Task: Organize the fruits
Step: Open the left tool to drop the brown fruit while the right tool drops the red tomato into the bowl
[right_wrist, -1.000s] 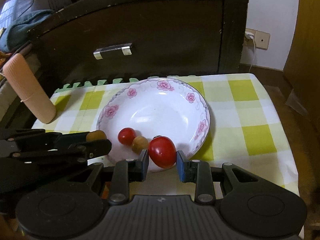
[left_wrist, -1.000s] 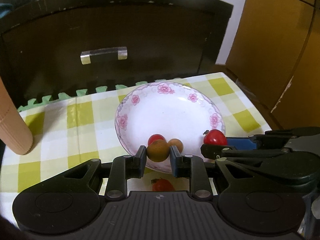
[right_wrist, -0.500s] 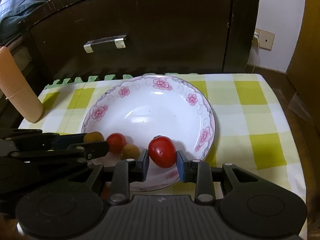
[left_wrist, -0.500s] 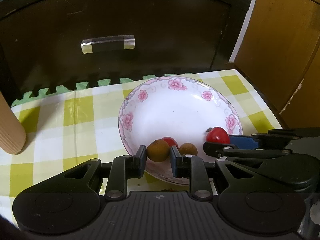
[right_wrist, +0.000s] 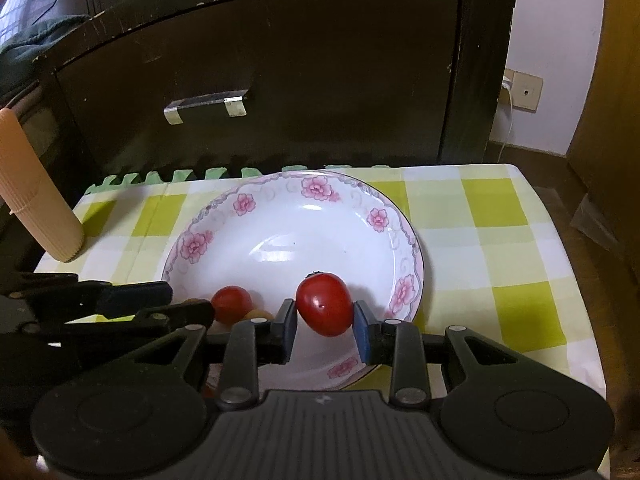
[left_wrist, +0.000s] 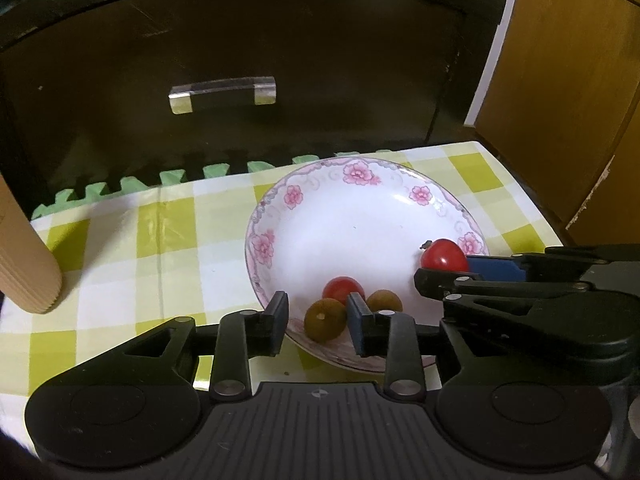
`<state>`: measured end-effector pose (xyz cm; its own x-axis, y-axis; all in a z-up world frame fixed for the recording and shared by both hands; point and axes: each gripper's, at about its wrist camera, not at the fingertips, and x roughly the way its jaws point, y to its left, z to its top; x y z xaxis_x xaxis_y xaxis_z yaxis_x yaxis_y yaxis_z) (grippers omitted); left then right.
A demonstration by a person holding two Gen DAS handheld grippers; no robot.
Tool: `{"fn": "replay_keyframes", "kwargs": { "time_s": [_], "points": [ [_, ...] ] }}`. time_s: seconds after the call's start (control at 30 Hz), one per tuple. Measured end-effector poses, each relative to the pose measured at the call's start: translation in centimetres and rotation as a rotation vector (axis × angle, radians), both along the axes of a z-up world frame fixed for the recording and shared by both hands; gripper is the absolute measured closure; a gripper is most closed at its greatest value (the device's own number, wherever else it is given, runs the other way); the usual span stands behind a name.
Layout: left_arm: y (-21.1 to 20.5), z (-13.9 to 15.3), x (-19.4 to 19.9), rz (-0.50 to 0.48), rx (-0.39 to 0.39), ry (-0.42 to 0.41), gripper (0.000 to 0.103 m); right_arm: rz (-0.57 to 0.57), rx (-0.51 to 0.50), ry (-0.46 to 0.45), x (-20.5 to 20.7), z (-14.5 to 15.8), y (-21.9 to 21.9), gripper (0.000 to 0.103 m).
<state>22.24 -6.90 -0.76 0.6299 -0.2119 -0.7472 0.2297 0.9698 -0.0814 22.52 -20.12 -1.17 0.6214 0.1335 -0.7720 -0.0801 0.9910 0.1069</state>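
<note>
- Left wrist view: the left gripper (left_wrist: 318, 318) has its fingers parted over the near rim of the plate (left_wrist: 280, 196). A brown round fruit (left_wrist: 325, 319) sits between them on the plate. There is a clear gap at the left finger; on the right I cannot tell whether the finger touches it, so nothing is clamped.
- Just behind the brown round fruit lie a small red tomato (left_wrist: 343, 289) and a second brown fruit (left_wrist: 384, 301), close together inside the plate.
- Right wrist view: the right gripper (right_wrist: 325, 320) is closed on a larger red tomato (right_wrist: 325, 303), both pads against its sides, held above the plate's near-right part.
- Plate: white with pink flowers on the rim, resting on a yellow-and-white checked cloth (right_wrist: 500, 208).
- Backdrop: a dark wooden cabinet (right_wrist: 320, 60) with a metal handle (right_wrist: 206, 105) stands behind the cloth.
- A beige ribbed cylinder (right_wrist: 36, 200) stands tilted at the cloth's far-left corner.
</note>
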Motion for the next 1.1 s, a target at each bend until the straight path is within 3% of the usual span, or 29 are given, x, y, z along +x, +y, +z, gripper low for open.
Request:
{"fn": "replay_keyframes", "kwargs": {
  "time_s": [0.37, 1.1],
  "points": [
    [0.3, 1.4, -0.8, 0.021, 0.007, -0.025, 0.055, -0.006, -0.003, -0.034, -0.7, 1.5, 0.3, 0.073],
    [1.3, 2.8, -2.8, 0.039, 0.022, -0.028, 0.054, 0.020, 0.008, -0.054, -2.8, 2.7, 1.6, 0.073]
  ]
}}
